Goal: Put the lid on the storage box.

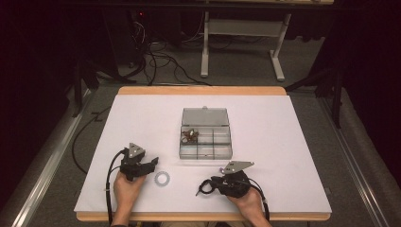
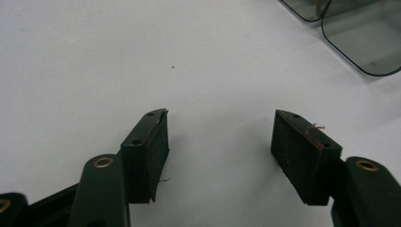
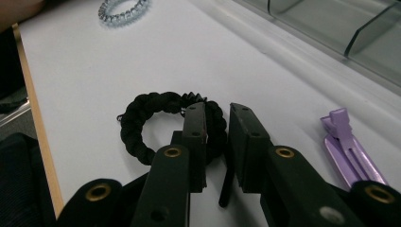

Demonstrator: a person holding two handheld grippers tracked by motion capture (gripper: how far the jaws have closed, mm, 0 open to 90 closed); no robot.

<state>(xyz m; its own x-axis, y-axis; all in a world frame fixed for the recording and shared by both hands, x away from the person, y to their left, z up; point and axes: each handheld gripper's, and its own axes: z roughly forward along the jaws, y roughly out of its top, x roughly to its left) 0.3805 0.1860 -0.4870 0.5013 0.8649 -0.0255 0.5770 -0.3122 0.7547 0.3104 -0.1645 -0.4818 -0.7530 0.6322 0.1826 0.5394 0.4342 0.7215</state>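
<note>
Two grippers working | right gripper pinching narrowly the black scrunchie, lying flat at its 11 o'clock | left gripper gaping wide, holding nothing | right gripper view showing a purple clip pointing toward 11 | clear coil tie sitting at 7 o'clock of the organizer box

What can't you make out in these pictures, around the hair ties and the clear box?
- Black scrunchie: in the right gripper view the right gripper has its jaws nearly shut over one side; its pads hide whether they pinch it.
- Purple clip: its lower end is covered by the jaw arm.
- Clear box: in the high view, the small brownish things in one compartment are too small to identify.
- Clear spiral hair tie: cut off by the top edge.
</note>
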